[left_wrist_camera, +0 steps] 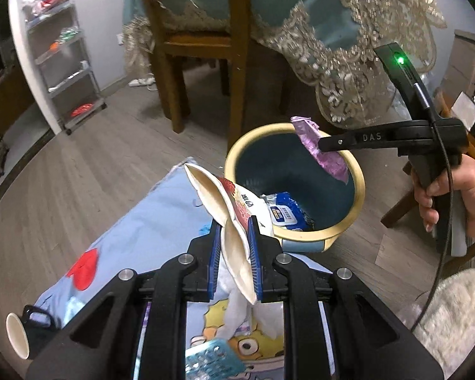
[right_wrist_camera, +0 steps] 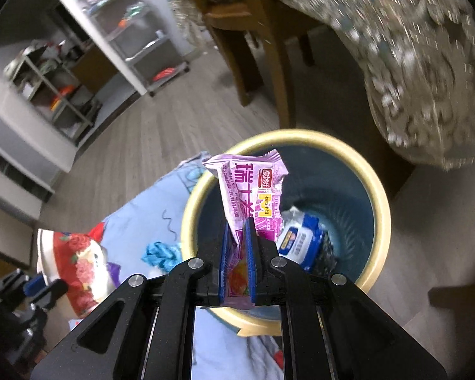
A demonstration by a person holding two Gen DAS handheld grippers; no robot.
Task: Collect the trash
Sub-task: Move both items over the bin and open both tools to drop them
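Note:
My left gripper (left_wrist_camera: 235,221) is shut on a crushed white paper cup (left_wrist_camera: 218,190) with a red flower print, held just left of the bin's near rim. The trash bin (left_wrist_camera: 360,186) has a cream rim and a dark blue inside and stands on the floor. My right gripper (right_wrist_camera: 237,223) is shut on a purple snack wrapper (right_wrist_camera: 253,186), which hangs over the bin (right_wrist_camera: 381,196) mouth. A blue-and-white packet (right_wrist_camera: 300,240) lies inside the bin. In the left wrist view the right gripper (left_wrist_camera: 322,144) holds the wrapper (left_wrist_camera: 324,158) above the bin's far rim, gripped by a person's hand (left_wrist_camera: 452,196).
A light blue cartoon sheet (left_wrist_camera: 148,221) covers the floor beside the bin, with a tissue (left_wrist_camera: 237,310), a blister pack (left_wrist_camera: 212,361) and a small paper cup (left_wrist_camera: 17,335) on it. A wooden chair (left_wrist_camera: 237,63) and a lace-edged tablecloth (left_wrist_camera: 348,63) stand behind the bin. A shelf rack (left_wrist_camera: 66,63) is at the far left.

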